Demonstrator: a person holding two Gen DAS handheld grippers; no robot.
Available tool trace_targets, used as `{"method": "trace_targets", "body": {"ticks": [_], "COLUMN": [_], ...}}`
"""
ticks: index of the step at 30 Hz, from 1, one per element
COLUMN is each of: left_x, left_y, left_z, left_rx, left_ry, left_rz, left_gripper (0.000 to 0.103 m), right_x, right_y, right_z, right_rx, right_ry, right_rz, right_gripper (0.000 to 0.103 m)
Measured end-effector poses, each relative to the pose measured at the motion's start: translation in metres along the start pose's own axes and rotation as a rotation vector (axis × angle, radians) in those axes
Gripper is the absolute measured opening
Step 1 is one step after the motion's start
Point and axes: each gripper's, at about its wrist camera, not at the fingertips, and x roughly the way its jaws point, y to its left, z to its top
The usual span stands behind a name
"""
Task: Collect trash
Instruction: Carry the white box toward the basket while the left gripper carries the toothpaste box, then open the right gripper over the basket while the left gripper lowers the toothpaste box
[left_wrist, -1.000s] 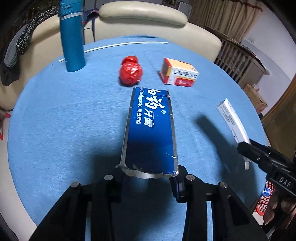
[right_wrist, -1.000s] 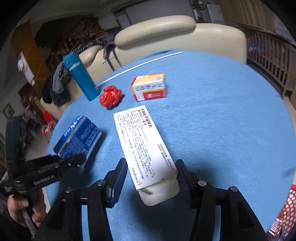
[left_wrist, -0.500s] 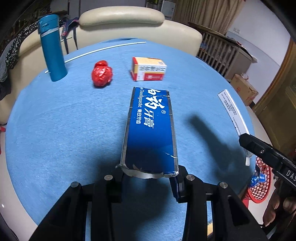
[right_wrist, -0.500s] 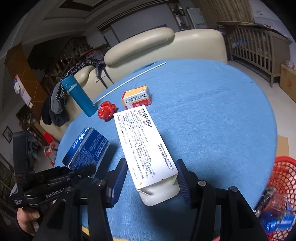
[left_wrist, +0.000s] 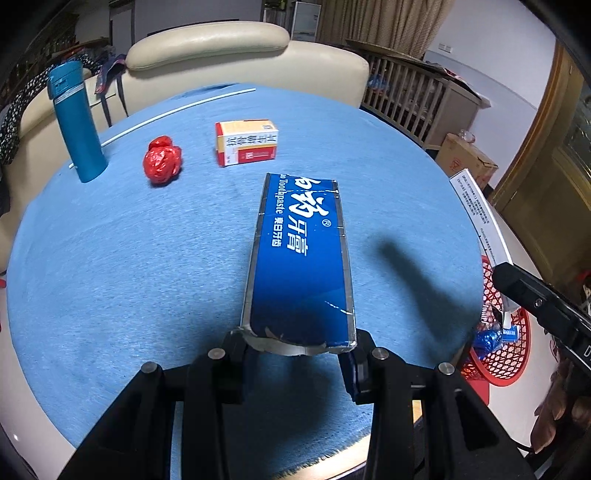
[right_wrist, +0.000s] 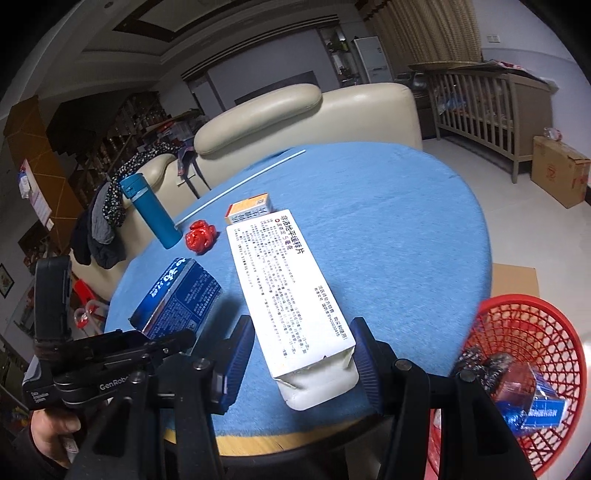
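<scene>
Two boxes are carried toward the red basket (right_wrist: 554, 332).
A toothpaste box (left_wrist: 301, 258) is clamped by the left gripper (left_wrist: 295, 354), a white medicine box (right_wrist: 291, 295) by the right gripper (right_wrist: 303, 362); release over the basket is needed next.

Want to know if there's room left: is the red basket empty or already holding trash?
Holding trash. The red basket beside the table has a blue wrapper and dark crumpled pieces at its bottom.

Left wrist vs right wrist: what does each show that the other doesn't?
Left wrist only: the toothpaste box's full top face, clamped in the left tool.
Right wrist only: the white medicine box's printed face, clamped in the right tool; the basket's inside with wrappers.
Both: teal bottle, red wad, orange box, blue tablecloth.
</scene>
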Motion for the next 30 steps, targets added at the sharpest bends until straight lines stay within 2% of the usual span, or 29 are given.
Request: {"method": "trace_targets", "body": {"ticks": [19,30], "left_x": [0.011,0.009], "left_y": [-0.017,-0.032], "left_z": [-0.001,-0.001], "left_rx": [0.044,0.083], "left_ry": [0.021,0.011], "left_rz": [0.006,-0.014], "left_gripper": [0.04,0.04], "right_x": [-0.013,-0.039], "right_y": [-0.044,-0.074], "right_z": [-0.008,-0.016], "right_rx": [0.096,0.145], "right_ry": [-0.025,-0.061], "right_rz": [-0.052,-0.131], "right_gripper": [0.056,0.056]}}
